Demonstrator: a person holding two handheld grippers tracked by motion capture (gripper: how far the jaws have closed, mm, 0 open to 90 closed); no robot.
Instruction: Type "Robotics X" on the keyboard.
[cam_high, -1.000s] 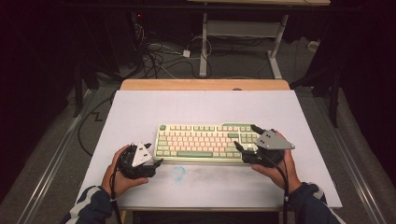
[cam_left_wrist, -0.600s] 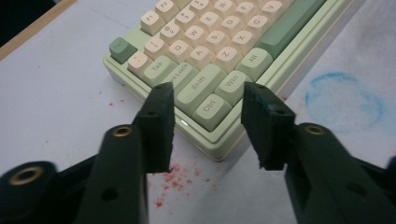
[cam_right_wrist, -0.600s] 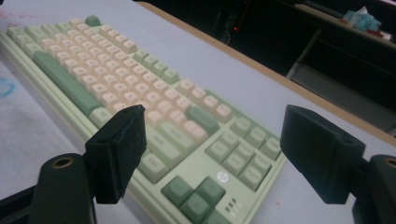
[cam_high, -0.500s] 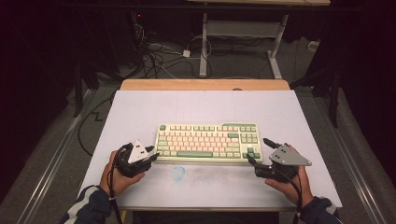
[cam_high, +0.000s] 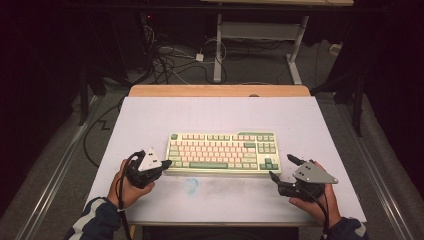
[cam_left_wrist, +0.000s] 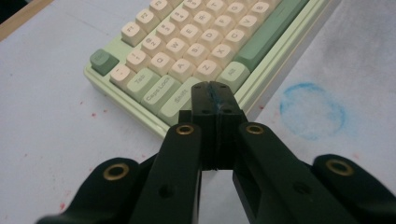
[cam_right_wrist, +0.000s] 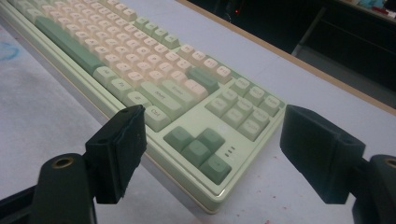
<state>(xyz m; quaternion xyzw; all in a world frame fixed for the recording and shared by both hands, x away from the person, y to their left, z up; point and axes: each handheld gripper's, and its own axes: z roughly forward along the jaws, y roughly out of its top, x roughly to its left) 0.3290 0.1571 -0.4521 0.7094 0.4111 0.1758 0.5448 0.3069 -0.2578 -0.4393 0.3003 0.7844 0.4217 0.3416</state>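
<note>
A pale green keyboard (cam_high: 222, 152) with cream and green keys lies flat in the middle of the white table (cam_high: 215, 115). My left gripper (cam_high: 165, 163) is shut with nothing in it. Its tip sits at the keyboard's near-left corner; in the left gripper view the closed jaws (cam_left_wrist: 214, 93) point at the Shift and Alt keys of the keyboard (cam_left_wrist: 196, 42). My right gripper (cam_high: 281, 166) stands open just off the near-right corner. In the right gripper view its pads (cam_right_wrist: 123, 140) are wide apart in front of the arrow keys of the keyboard (cam_right_wrist: 154, 70), without touching it.
A faint blue ring mark (cam_high: 191, 185) is on the table surface in front of the keyboard, also the blue ring (cam_left_wrist: 310, 109) in the left gripper view. A wooden strip (cam_high: 220, 90) edges the far side. Cables (cam_high: 170, 55) and a desk frame (cam_high: 260, 35) lie on the floor beyond.
My right gripper has drawn back from the keyboard's right end, toward the person and to the right, and stays open. The left gripper has hardly moved.
</note>
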